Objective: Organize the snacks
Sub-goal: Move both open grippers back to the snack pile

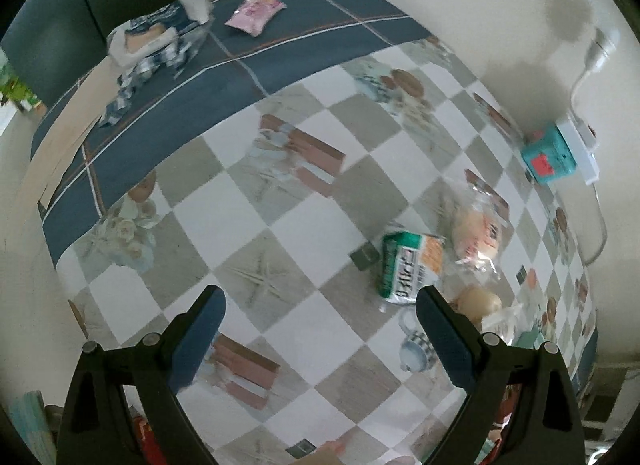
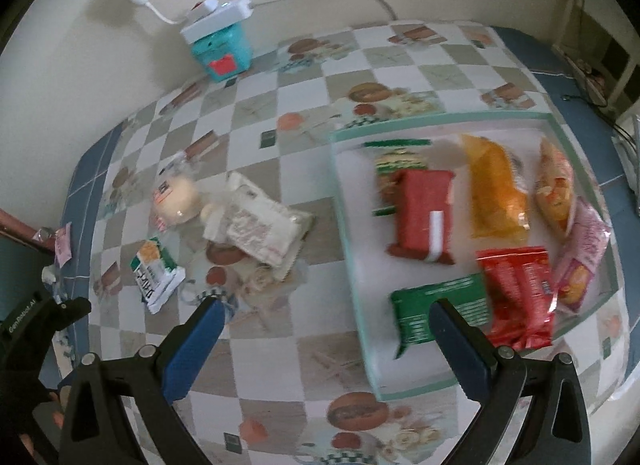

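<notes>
Over the checkered tablecloth my left gripper (image 1: 320,297) hangs open with nothing between its fingers. A green and white snack pack (image 1: 404,269) lies just beyond its right finger, beside a clear bag of buns (image 1: 476,233). My right gripper (image 2: 326,313) is open too, empty, above the left rim of a pale green tray (image 2: 352,249). The tray holds several snacks: a red pack (image 2: 424,221), an orange pack (image 2: 496,193), a red bag (image 2: 520,297) and a green pack (image 2: 440,305). Left of the tray lie a white packet (image 2: 256,225), the buns (image 2: 178,197) and the green and white pack (image 2: 154,273).
A teal box (image 2: 222,53) with a white power strip (image 2: 218,17) on top stands at the wall. On the blue cloth border sit a basket with a checked cloth (image 1: 156,41) and a pink packet (image 1: 256,15). The left gripper (image 2: 32,329) shows at the right view's left edge.
</notes>
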The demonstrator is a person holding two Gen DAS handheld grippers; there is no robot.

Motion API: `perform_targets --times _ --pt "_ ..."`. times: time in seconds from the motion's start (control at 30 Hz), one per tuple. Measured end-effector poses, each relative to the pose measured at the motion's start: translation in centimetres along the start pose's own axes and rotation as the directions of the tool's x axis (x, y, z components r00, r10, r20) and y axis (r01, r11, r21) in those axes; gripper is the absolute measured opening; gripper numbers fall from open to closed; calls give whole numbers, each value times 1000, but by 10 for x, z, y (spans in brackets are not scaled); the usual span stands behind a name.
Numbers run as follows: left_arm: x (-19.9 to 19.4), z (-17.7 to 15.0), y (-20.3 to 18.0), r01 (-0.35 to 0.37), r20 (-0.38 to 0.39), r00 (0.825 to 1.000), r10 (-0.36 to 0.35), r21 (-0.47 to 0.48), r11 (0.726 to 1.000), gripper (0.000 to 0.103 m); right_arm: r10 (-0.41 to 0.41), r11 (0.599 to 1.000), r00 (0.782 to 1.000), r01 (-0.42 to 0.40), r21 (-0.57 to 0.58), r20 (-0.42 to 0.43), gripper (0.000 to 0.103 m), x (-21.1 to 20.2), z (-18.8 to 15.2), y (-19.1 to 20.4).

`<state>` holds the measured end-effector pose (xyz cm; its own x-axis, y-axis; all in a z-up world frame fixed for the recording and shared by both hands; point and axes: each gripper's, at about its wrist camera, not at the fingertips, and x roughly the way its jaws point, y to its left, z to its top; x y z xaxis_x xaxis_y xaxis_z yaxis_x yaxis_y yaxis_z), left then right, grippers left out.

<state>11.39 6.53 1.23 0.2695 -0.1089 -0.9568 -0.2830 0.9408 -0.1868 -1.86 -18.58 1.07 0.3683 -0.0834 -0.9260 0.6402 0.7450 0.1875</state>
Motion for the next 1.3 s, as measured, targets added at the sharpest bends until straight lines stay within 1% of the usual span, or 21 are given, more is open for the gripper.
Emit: perform_targets --times 0.2,0.33,0.53,0.63,0.77,1.03,1.3 --pt "7 8 14 2 -19 1000 -3 -27 1000 96 -4 1000 1000 4 -5 -16 103 11 2 10" --pt "11 10 13 14 -37 999 -15 -22 1000 96 -15 1000 1000 14 -12 -15 103 17 5 13" --pt "20 9 -2 20 -64 998 -17 38 999 96 -16 999 1000 15 -28 -22 103 30 14 20" --pt "25 10 -11 25 -77 997 -21 64 998 96 -15 999 1000 14 -43 -10 103 35 21 26" --pt "35 12 -21 27 -98 995 -19 83 996 96 -34 996 999 35 -77 11 103 42 28 32" --pt "47 21 -40 41 -110 993 -28 122 992 96 -16 990 999 20 -140 29 103 52 37 43" --pt "61 16 -56 46 -139 990 -22 173 984 96 -4 981 1000 9 -194 22 103 66 41 56"
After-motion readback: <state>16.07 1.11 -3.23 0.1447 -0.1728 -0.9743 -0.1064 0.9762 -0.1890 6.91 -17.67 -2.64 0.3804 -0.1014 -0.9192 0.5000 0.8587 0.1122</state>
